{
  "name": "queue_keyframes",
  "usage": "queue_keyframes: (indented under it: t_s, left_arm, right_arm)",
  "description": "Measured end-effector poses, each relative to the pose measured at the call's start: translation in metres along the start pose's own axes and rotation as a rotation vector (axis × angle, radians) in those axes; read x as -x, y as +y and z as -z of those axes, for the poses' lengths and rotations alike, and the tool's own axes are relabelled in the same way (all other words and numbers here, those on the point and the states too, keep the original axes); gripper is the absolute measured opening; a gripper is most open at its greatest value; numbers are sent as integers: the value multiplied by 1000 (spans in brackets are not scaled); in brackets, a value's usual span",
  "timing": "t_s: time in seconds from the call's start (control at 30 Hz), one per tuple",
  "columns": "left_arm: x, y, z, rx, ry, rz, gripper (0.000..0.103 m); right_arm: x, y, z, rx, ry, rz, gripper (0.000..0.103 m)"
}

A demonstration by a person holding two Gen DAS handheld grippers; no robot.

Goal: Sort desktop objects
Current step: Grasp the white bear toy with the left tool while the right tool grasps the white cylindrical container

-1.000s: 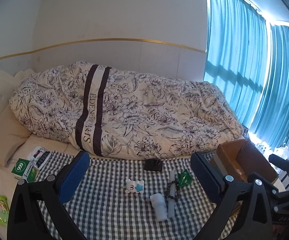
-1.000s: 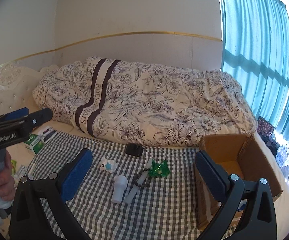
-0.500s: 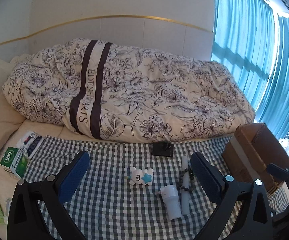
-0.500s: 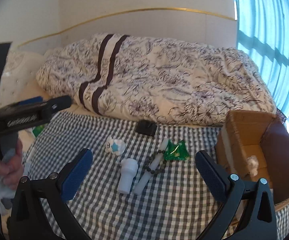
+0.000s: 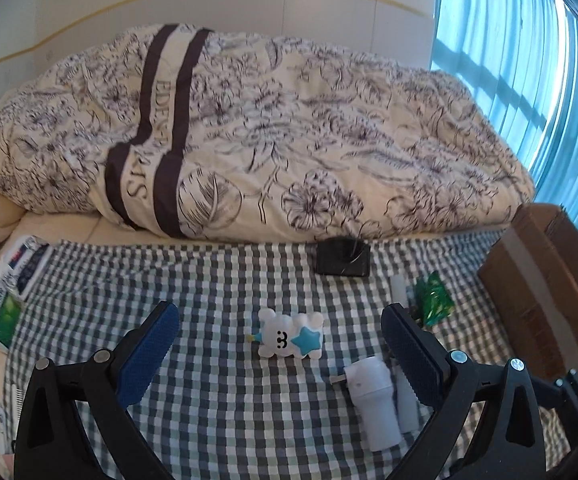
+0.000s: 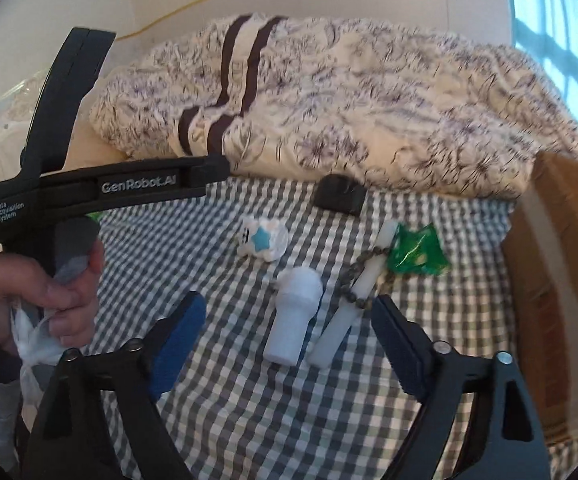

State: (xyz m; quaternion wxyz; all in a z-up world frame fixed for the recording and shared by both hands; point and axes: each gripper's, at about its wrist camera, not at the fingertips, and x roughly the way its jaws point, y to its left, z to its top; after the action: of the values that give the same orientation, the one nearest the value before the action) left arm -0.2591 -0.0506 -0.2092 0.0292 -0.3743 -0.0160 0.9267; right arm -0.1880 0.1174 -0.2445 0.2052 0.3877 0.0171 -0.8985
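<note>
1. A bed fills the scene: one floral quilt (image 5: pixel 273 128) with two dark stripes is bunched against the wall, with teal curtains (image 5: pixel 529 60) at the right.
2. One grey-and-white checked cloth (image 5: pixel 217 280) covers the near part of the bed and carries the small objects.
3. One open cardboard box (image 6: pixel 561 264) sits at the cloth's right edge.
4. Two grippers: the left gripper (image 5: pixel 281 344) and right gripper (image 6: pixel 289 328) both hover with jaws spread wide and hold nothing. In the right wrist view a hand (image 6: pixel 37 300) grips the left gripper's handle.
5. One white capped bottle (image 6: pixel 295 312) lies beside one white tube (image 6: pixel 357 292), which is looped by a bead bracelet (image 6: pixel 363 276).
6. One white bear toy (image 5: pixel 289 334) with a blue star lies mid-cloth.
7. One black case (image 5: pixel 343 260) lies at the quilt's edge.
8. One green crinkled wrapper (image 6: pixel 417 250) lies just beside the tube.
</note>
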Motion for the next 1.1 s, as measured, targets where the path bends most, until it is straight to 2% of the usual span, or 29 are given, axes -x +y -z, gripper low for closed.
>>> queue_keyframes:
  t_s: [0.23, 0.53, 0.67, 0.87, 0.97, 1.03, 1.1]
  left_arm:
    - [-44, 2, 11, -9, 49, 5, 103]
    - [-98, 0, 26, -26, 112, 16, 103]
    - [-115, 1, 29, -45, 126, -2, 103]
    - [-132, 4, 33, -39, 147, 11, 103]
    - [-142, 7, 40, -13, 173, 22, 95]
    - [-147, 7, 45, -4, 185, 29, 80]
    - [-148, 9, 47, 8, 182, 38, 80]
  right_arm:
    - [-41, -5, 11, -13, 71, -30, 71]
    - [-84, -12, 23, -41, 131, -63, 69]
    - [-101, -17, 29, -66, 160, -94, 61]
    - [-112, -16, 32, -48, 165, -95, 61]
    - [-115, -13, 33, -29, 159, -91, 61]
    - [-116, -11, 34, -25, 158, -96, 61]
    - [-117, -11, 34, -23, 156, -97, 59]
